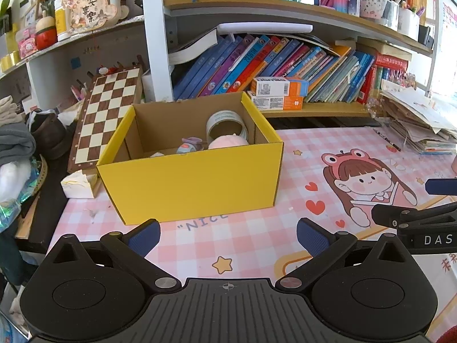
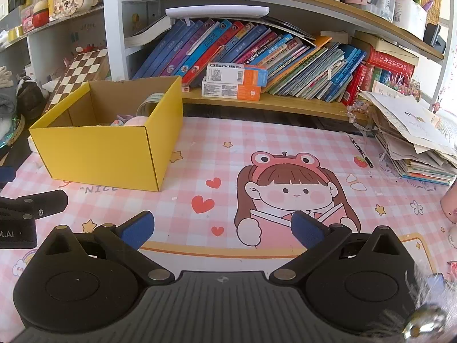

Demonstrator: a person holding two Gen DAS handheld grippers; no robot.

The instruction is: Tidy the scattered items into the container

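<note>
A yellow cardboard box (image 1: 194, 184) stands open on the pink checked desk mat (image 1: 251, 237); it also shows in the right wrist view (image 2: 100, 154). Inside lie a tape roll (image 1: 227, 124), a pink round toy (image 1: 227, 142) and a small purple-grey toy (image 1: 190, 145). My left gripper (image 1: 228, 235) is open and empty, just in front of the box. My right gripper (image 2: 222, 230) is open and empty over the cartoon girl print. A pink item (image 2: 450, 205) sits at the mat's right edge. A silver bell with fuzz (image 2: 425, 323) shows at the bottom right.
A chessboard (image 1: 105, 114) leans left of the box, with a white tissue box (image 1: 81, 184) below it. Book rows (image 2: 257, 57) and orange boxes (image 2: 232, 81) fill the shelf behind. A paper pile (image 2: 414, 137) and a pen (image 2: 361, 151) lie at the right.
</note>
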